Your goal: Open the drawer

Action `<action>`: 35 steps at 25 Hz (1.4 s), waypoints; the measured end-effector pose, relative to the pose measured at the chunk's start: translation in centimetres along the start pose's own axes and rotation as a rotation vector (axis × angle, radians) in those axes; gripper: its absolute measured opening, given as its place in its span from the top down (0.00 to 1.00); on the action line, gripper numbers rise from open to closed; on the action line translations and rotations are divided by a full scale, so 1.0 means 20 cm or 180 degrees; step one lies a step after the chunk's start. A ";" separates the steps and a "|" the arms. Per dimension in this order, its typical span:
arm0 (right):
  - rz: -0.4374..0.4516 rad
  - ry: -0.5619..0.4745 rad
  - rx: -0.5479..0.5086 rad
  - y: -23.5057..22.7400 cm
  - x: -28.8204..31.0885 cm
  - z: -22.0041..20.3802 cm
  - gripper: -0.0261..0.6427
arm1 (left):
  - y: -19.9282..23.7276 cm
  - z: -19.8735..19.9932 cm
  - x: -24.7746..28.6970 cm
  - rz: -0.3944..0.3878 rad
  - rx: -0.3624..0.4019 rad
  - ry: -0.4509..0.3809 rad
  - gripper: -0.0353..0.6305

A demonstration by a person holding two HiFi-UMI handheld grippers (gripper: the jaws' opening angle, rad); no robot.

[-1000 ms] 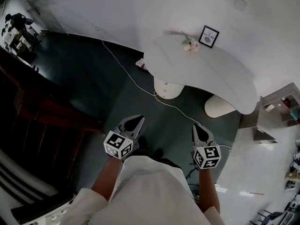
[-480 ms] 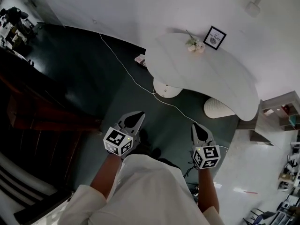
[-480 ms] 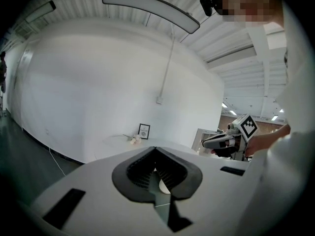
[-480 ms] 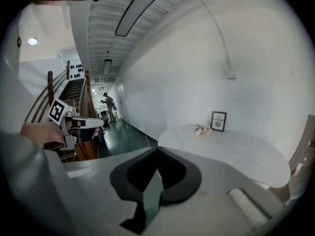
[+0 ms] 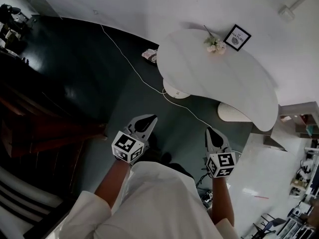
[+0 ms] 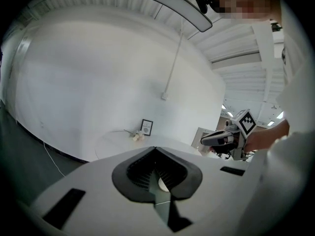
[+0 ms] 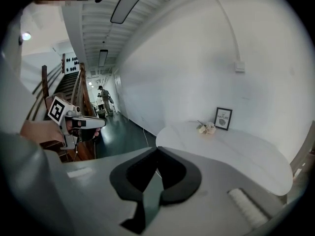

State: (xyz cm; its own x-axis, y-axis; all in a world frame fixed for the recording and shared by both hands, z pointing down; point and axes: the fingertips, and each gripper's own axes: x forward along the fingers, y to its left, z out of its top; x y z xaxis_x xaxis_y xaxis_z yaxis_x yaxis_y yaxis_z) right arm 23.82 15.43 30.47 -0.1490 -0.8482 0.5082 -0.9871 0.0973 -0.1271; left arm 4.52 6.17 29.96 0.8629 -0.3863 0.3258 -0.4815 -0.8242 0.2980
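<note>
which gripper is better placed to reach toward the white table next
Right, marginally. The right gripper hangs on the side of the white table, closer to its edge; the left gripper is over dark floor by the wooden stairs. Both are shut and empty; no drawer is visible.

Your left gripper [image 5: 143, 125]: jaws together, nothing between them. Held low ahead of torso, pointing forward and slightly down. Your right gripper [image 5: 212, 136]: jaws together, empty, level with left but well apart, tipped down more steeply. Left forearm [image 5: 112, 183] and right forearm [image 5: 223, 203] both extended forward.
</note>
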 end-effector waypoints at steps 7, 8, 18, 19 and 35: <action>-0.0029 0.0137 -0.0008 0.05 0.25 0.04 0.94 | 0.22 -0.05 0.08 -0.0080 -0.0065 0.0071 0.94; -0.0028 0.0151 -0.0016 0.06 0.27 0.04 0.94 | 0.24 -0.05 0.08 -0.0087 -0.0078 0.0082 0.94; 0.0121 0.0311 -0.0142 0.08 0.47 0.07 0.94 | 0.39 -0.11 0.11 0.0042 -0.0228 0.0118 0.94; 0.0149 0.0331 -0.0162 0.08 0.49 0.07 0.94 | 0.40 -0.11 0.11 0.0071 -0.0246 0.0112 0.94; 0.0934 0.0806 -0.0538 -0.07 0.75 -0.13 0.94 | 0.38 -0.36 0.36 0.0749 -0.0627 0.0053 0.94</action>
State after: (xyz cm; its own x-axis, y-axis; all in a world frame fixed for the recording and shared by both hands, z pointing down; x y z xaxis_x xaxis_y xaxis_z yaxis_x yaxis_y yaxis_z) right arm 22.84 3.92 40.56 -0.4139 -0.6191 0.6674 -0.8933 0.4175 -0.1667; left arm 5.95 0.04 41.06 0.7223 -0.5489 0.4207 -0.6897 -0.6162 0.3802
